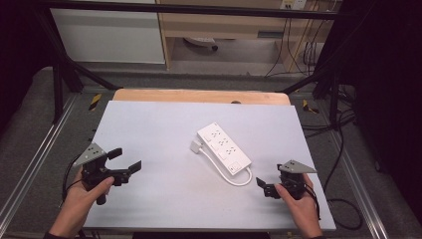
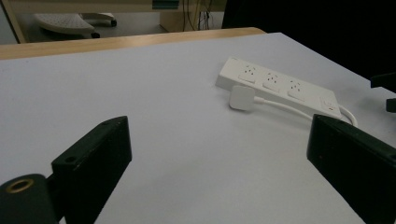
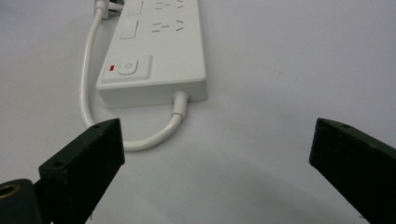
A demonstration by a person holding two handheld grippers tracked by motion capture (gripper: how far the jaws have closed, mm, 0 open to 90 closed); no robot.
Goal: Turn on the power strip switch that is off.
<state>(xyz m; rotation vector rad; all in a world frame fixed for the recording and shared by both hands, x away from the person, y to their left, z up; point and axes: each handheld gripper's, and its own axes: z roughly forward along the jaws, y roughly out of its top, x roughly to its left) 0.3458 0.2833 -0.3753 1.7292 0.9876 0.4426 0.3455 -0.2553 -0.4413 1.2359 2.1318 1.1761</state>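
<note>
Nearest, at the table's front edge, the left gripper (image 1: 123, 160) and the right gripper (image 1: 263, 185) each sit in a hand with jaws spread wide, grasping nothing. Farther in, near the middle of the pale grey tabletop (image 1: 159, 124), lies a white rectangular plastic power strip (image 1: 224, 148), its white cord (image 3: 88, 79) looping toward the right gripper and its white plug (image 2: 242, 98) resting just beside the strip.
</note>
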